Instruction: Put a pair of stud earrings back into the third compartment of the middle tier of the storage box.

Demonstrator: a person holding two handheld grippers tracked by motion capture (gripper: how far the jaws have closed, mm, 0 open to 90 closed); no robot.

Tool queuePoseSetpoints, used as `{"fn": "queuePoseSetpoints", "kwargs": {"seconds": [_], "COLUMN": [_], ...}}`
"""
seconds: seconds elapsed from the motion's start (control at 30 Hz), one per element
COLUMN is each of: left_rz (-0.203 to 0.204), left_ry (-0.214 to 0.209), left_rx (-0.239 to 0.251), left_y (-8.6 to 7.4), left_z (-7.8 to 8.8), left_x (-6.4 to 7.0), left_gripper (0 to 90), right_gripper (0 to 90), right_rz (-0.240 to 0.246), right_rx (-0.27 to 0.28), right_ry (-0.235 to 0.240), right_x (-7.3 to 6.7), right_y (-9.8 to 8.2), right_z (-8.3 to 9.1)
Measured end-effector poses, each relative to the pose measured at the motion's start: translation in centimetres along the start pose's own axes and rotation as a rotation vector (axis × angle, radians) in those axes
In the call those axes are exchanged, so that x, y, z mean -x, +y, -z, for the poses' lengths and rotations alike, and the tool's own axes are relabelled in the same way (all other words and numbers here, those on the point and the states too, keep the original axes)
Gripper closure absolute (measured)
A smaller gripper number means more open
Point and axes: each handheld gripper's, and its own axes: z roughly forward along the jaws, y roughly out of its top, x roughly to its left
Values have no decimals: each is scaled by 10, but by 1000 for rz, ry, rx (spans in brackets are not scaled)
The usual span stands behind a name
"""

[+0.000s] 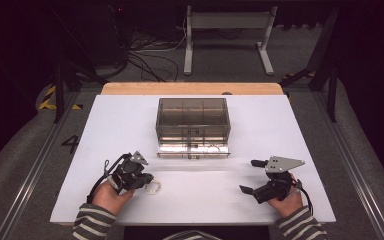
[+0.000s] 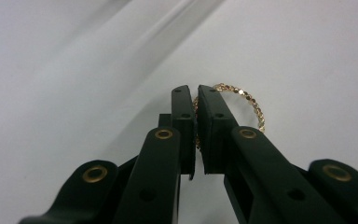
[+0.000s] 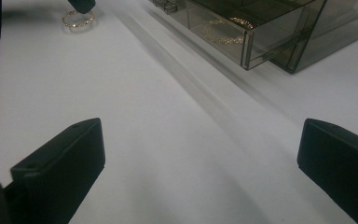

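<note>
We see the left hand-held gripper (image 2: 196,100) with its jaws closed on the rim of the gold bracelet (image 2: 247,100), which lies on the white worktop (image 1: 260,125) in front of the smoked box (image 1: 192,118). We see the right hand-held gripper (image 1: 250,176) wide open and empty, well apart from the bracelet.

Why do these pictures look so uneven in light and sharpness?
High view: bright white table, dark surroundings. Left gripper view: close black fingers soft, thin gold beaded bracelet glinting. Right gripper view: smoky clear plastic drawer box reflective, near fingers blurred.
</note>
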Motion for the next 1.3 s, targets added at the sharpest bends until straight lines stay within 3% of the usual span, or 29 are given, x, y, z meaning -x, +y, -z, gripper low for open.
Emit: {"fn": "queuePoseSetpoints", "kwargs": {"seconds": [0.37,0.93,1.3], "left_rz": [16,1,-35], "left_ry": [-2,-2,-5], "left_rx": [77,108,125], "left_y": [0,5,23], "left_z": [12,19,27], "left_x": [0,3,6], "left_gripper": [858,858,858], "right_gripper": [16,16,16], "right_rz": [2,1,-2], "right_rx": [-2,-3,-4], "right_ry": [-1,-1,-4], "right_x": [0,0,0], "right_y": [0,0,0], "right_z": [0,-1,-1]}}
